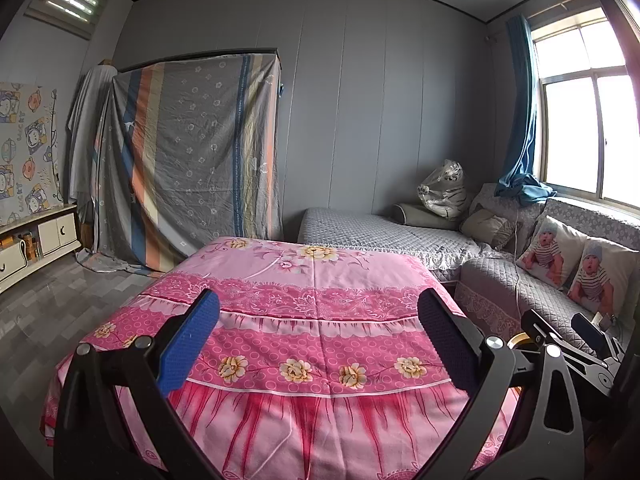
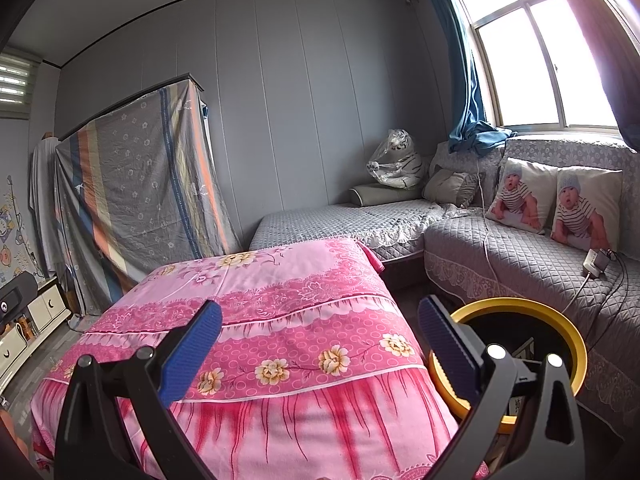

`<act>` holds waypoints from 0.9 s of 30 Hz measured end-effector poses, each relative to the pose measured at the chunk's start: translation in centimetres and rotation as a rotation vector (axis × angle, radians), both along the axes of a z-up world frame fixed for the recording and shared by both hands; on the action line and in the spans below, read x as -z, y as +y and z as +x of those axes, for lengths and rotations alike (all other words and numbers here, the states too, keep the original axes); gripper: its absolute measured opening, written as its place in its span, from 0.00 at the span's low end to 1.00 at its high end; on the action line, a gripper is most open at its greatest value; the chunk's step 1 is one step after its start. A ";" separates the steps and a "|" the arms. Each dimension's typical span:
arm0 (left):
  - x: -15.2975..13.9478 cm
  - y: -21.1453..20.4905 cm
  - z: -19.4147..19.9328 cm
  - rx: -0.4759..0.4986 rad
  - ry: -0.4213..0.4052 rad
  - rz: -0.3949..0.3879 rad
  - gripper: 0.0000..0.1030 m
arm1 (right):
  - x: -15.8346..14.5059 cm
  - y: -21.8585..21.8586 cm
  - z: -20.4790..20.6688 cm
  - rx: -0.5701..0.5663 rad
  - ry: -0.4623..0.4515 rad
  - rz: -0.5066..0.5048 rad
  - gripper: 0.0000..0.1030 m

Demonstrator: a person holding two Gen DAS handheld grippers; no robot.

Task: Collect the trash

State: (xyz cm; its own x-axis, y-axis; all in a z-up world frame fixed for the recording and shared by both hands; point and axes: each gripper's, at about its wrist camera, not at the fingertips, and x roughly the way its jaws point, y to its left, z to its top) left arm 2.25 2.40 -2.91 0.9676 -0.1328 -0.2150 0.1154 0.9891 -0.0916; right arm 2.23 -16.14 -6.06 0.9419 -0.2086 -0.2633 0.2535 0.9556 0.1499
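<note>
My right gripper (image 2: pixel 320 344), jaws wide and empty like my left gripper (image 1: pixel 318 332), is nearer the yellow-rimmed bin (image 2: pixel 552 316) just right of the pink-covered table (image 2: pixel 280 280).

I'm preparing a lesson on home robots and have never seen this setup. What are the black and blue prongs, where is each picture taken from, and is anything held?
A person holds a two-fingered gripper in each hand; each has a camera looking along its fingers. One picture is from the left gripper, the other from the right gripper. Both have their jaws wide open and hold nothing. Ahead is a table under a pink floral cloth, with nothing visible on top. A yellow-rimmed bin stands beside it, before a grey sofa.
</note>
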 end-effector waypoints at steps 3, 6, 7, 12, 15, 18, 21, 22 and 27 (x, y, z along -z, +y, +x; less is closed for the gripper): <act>0.1 0.0 0.0 0.002 0.002 -0.002 0.92 | 0.0 0.0 0.0 0.000 0.004 0.002 0.92; 0.1 0.0 0.1 0.003 0.004 -0.002 0.92 | 0.0 -0.1 0.1 0.001 0.007 0.004 0.92; 0.1 0.0 0.1 0.004 0.005 -0.002 0.92 | 0.0 0.0 0.0 0.000 0.008 0.005 0.92; 0.4 0.2 0.2 0.009 0.010 -0.011 0.92 | 0.1 -0.2 0.1 -0.001 0.011 0.006 0.92; 0.5 0.0 0.1 0.002 0.002 -0.003 0.92 | 0.1 -0.3 0.2 -0.002 0.015 0.009 0.92; 0.5 -0.1 0.1 -0.001 0.002 0.001 0.92 | 0.1 -0.3 0.3 -0.004 0.019 0.010 0.92; 0.6 -0.1 0.2 0.005 0.011 -0.004 0.92 | 0.1 -0.3 0.2 -0.004 0.019 0.010 0.92; 0.6 -0.1 0.2 0.006 0.013 -0.002 0.92 | 0.1 -0.3 0.3 -0.005 0.019 0.011 0.92; 0.7 -0.1 0.3 0.008 0.023 -0.007 0.92 | 0.1 -0.4 0.4 -0.005 0.020 0.012 0.92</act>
